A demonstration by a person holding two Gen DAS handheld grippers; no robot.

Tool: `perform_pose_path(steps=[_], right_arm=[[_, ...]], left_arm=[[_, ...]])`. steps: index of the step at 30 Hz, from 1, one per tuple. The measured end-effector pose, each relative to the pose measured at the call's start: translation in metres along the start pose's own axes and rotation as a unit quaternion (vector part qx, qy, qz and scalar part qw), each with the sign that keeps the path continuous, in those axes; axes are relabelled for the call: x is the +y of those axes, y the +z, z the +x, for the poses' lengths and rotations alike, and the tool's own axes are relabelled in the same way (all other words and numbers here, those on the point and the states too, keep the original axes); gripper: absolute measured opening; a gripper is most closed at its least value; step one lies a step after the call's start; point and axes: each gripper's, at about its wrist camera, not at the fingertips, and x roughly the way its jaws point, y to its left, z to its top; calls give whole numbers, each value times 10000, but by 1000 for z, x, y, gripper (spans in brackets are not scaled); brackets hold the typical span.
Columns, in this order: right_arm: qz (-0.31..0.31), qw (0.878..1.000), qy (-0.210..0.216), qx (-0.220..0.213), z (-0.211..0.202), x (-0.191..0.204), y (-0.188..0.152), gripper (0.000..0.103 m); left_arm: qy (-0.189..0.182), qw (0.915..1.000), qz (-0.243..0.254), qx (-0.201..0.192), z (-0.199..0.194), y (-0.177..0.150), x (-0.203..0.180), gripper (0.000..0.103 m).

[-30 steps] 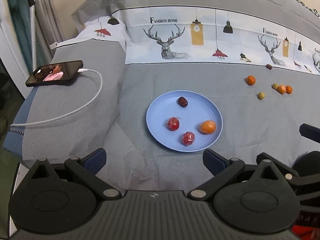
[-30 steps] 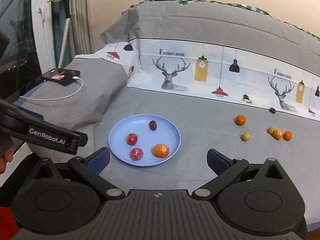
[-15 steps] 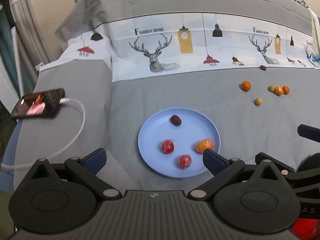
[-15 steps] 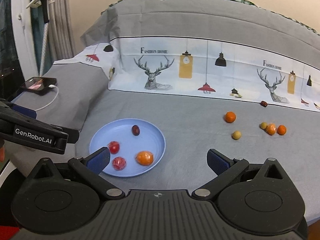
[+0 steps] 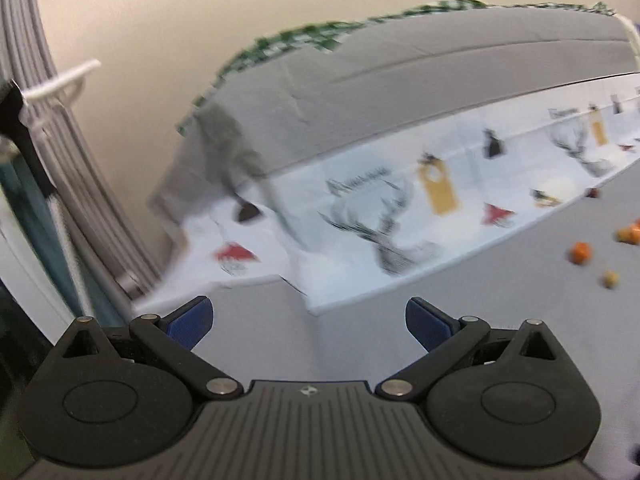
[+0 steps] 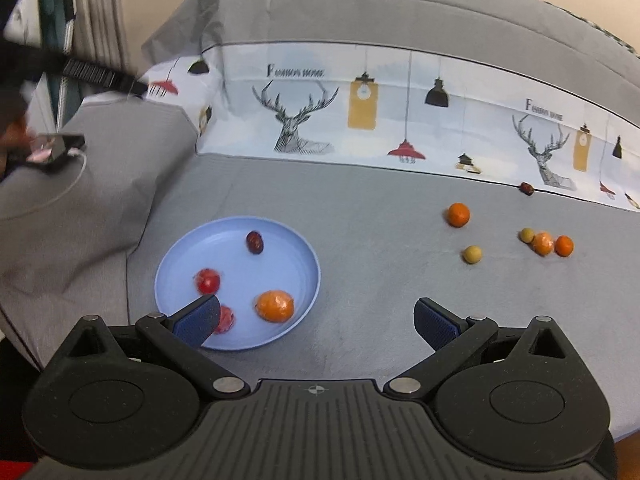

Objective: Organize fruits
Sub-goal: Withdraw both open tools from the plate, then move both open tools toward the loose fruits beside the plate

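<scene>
Under my spread jaws lies a grey-sheeted bed (image 6: pixel 380 208) bearing a blue plate (image 6: pixel 288 248), scattered small orange and yellowish fruits (image 6: pixel 458 214), and a charging phone (image 6: pixel 52 150) far left.

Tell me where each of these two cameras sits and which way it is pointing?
Left wrist view: sits on the left tool, tilted up at the wall and the deer-print cloth; blurred; its own open blue fingers show.
Right wrist view: sits on the right tool, looking down over the blue plate and loose fruit such as an orange; its open fingers show.
Shared: the deer-print cloth and the loose fruit at right.
</scene>
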Motion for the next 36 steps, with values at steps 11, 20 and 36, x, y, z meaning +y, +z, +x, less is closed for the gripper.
perform_pose_path(steps=[11, 20, 36], right_arm=[[-406, 9984, -71, 397, 13, 27, 8, 102], [-651, 9966, -39, 506, 17, 45, 10, 102], [-659, 9965, 6, 515, 19, 47, 11, 102]], left_arm=[[385, 9965, 275, 687, 91, -19, 65, 103], [214, 9955, 454, 807, 105, -37, 70, 103], [362, 9974, 461, 429, 77, -15, 72, 103]])
